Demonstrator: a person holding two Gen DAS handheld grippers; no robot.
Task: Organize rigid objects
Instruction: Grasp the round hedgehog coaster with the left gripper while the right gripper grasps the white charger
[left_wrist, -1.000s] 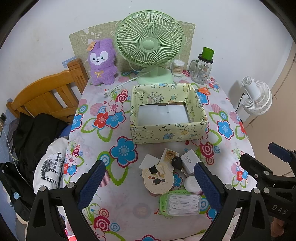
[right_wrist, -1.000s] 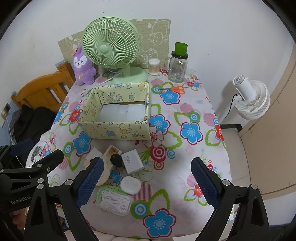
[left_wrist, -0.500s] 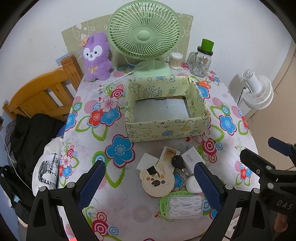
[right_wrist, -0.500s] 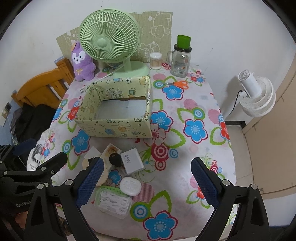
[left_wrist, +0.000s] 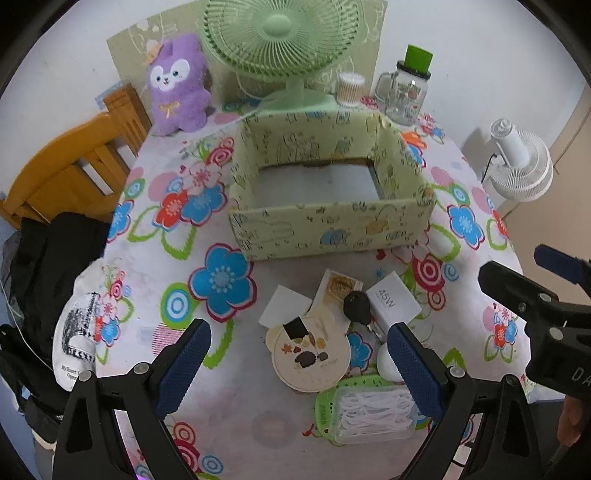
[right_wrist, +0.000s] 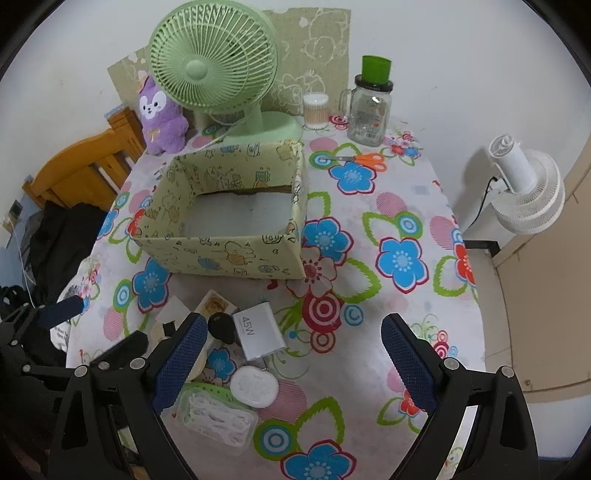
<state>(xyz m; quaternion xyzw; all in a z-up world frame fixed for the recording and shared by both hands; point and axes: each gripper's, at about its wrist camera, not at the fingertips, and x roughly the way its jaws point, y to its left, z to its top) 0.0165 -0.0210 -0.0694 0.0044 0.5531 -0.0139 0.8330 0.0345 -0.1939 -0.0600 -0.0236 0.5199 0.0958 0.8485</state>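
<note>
Both the left gripper (left_wrist: 299, 363) and right gripper (right_wrist: 291, 356) hang wide open above the cluttered floral table (right_wrist: 388, 206)

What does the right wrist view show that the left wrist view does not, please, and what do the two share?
Only the right wrist view shows the orange scissors lying on the tablecloth right of the box. Only the left wrist view shows the whole round illustrated tin, which the right claw mostly hides in its own view. Both show the empty patterned box, the white 45W charger, the green fan and the left claw, open like the right.
</note>
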